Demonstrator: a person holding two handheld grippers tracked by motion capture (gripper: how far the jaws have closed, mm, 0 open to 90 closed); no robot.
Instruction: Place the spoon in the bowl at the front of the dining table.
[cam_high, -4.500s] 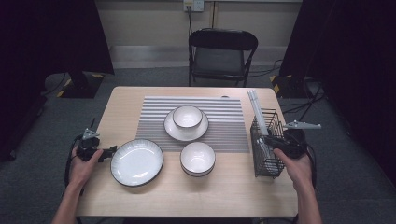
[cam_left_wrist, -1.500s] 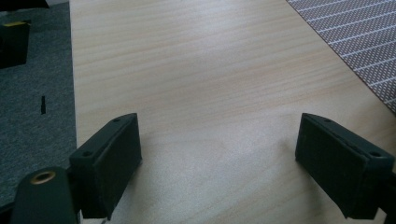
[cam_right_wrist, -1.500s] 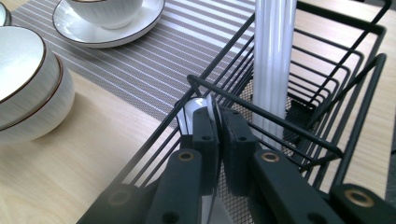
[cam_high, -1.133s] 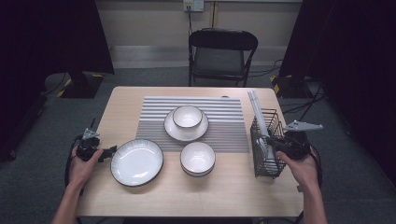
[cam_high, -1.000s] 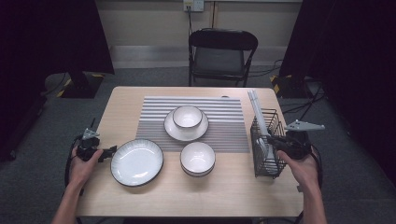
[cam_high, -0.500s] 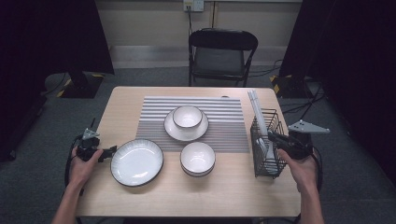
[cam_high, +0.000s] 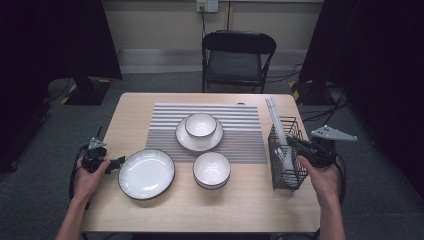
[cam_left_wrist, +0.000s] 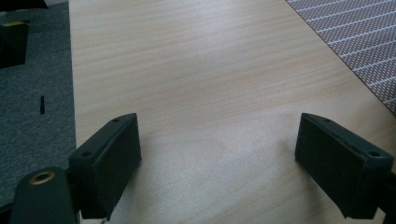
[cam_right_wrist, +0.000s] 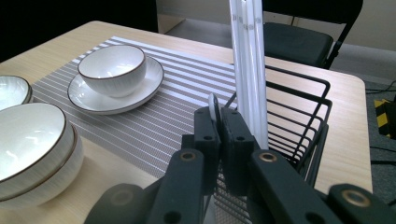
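Since my right gripper (cam_right_wrist: 218, 122) is pinched shut on the thin white edge of a spoon (cam_right_wrist: 214, 108) at lower centre of its own view, I'm treating that as the thing to get out of the wire basket (cam_high: 286, 159). What I hold looks like glazed ceramic or hard plastic: stiff, light, slick, and likely to chip if it knocks the wires. So I'd say the handle end, where I already have it, is the right spot, and the pull should go straight up. White chopsticks (cam_right_wrist: 247, 70) stand just beside the spoon in the same basket, running up to the top of the frame, and I reckon they could snag or tip. From above, my right hand (cam_high: 320, 177) sits at lower right with the gripper pointing left into the basket, roughly level. My left gripper (cam_left_wrist: 219, 154) is wide open with nothing between the jaws, low over bare table (cam_left_wrist: 201, 70); in the high view it's at lower left, just beside the plate (cam_high: 146, 173).
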